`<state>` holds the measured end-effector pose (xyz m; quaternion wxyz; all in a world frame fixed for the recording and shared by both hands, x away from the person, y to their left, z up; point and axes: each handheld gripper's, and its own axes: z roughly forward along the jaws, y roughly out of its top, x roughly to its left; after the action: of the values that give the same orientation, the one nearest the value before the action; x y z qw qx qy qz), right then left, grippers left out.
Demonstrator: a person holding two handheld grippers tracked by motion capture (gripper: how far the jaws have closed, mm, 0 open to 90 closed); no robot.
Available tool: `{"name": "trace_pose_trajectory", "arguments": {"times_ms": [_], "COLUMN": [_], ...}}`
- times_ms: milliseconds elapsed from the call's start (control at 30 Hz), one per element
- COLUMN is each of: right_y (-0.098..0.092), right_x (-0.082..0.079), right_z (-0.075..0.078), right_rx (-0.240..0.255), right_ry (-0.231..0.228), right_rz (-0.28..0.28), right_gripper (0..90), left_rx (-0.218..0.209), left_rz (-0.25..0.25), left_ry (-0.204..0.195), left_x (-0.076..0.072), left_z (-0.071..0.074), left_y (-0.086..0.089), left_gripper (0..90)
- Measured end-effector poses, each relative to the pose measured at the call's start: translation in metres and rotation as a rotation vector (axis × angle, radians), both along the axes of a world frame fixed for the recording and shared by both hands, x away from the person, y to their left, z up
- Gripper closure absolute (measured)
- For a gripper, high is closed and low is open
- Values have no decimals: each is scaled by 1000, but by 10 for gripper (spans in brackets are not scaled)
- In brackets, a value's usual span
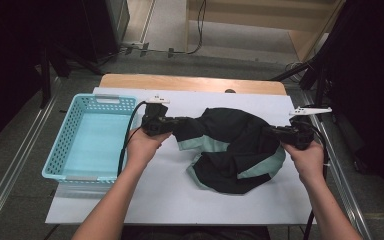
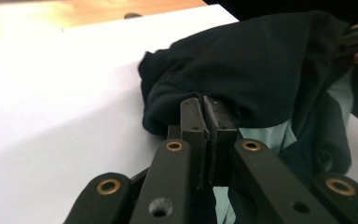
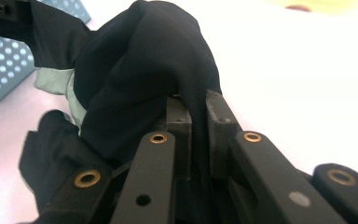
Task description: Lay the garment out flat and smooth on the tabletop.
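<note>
High view, left hand-held gripper [image 1: 172, 124] and right hand-held gripper [image 1: 270, 132] each pinching dark garment [image 1: 230, 145], blue basket [image 1: 62, 150] at left

1. Basket [image 1: 65, 150]: light blue plastic, perforated walls, rectangular, at the left edge of the white sheet.
2. White sheet [image 1: 170, 195]: covers most of the tabletop.
3. Wooden table [image 1: 190, 82]: bare strip along the far edge.

Desk [image 1: 190, 83]: pale wood top, mostly covered by a white sheet [image 1: 180, 195]. Floor [image 1: 25, 165]: grey, with metal rails [image 1: 10, 172] along both sides. Beyond the desk: light wooden furniture [image 1: 280, 20], dark stands, cables [image 1: 197, 30] trailing. Surroundings dim; desk brightly lit.
</note>
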<state>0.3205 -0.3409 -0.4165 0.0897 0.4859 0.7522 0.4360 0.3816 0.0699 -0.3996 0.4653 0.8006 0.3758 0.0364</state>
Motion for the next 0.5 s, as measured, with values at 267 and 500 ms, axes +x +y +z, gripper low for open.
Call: {"name": "trace_pose_trajectory", "arguments": {"times_ms": [267,500], "right_y": [-19,-28], "right_x": [-1,-3], "right_z": [22,9], "right_rx": [2,-12], "right_ry": [-81,-98], "right_rz": [-85,-118], "right_gripper": [805,457], "left_rx": [1,-14], "left_rz": [23,-18], "left_ry": [-36,32], "left_x": [24,35], "left_z": [24,8], "left_y": [-11,-18], "left_gripper": [886,654]}}
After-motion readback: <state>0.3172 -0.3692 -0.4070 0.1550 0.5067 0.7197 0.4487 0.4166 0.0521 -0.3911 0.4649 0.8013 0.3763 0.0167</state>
